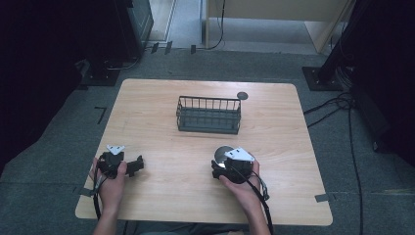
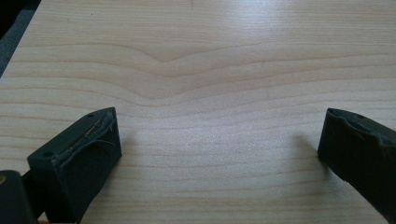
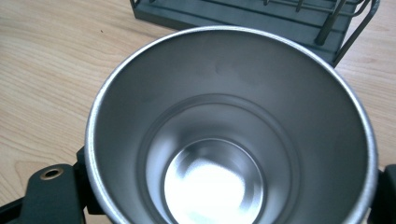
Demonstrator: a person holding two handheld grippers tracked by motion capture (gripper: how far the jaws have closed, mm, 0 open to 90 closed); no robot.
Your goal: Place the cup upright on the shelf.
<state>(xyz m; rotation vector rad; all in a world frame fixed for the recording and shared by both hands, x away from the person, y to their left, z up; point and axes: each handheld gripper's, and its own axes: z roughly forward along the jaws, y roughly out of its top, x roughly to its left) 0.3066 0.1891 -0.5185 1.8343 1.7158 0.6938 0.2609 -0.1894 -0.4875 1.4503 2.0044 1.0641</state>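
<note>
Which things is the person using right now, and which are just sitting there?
In use:
- cup, steel, empty, upright on the table
- right gripper, fingers shut on the cup
- basket, just behind the cup, empty, perhaps where it goes

Just sitting there:
- left gripper, fingers open over bare wood
- dark round disc behind the basket

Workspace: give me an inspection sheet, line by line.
Surface: wooden table, light, bare in front of the left gripper.
Job's things: steel cup, empty, upright; wire basket, empty, beyond it.
Clutter: small dark disc behind the basket.
Grippers: left gripper open over bare wood; right gripper shut on the steel cup.
Cables: black cable trails from the right gripper; more on the floor at right.
Surroundings: grey carpet, dark stands, tape marks.
</note>
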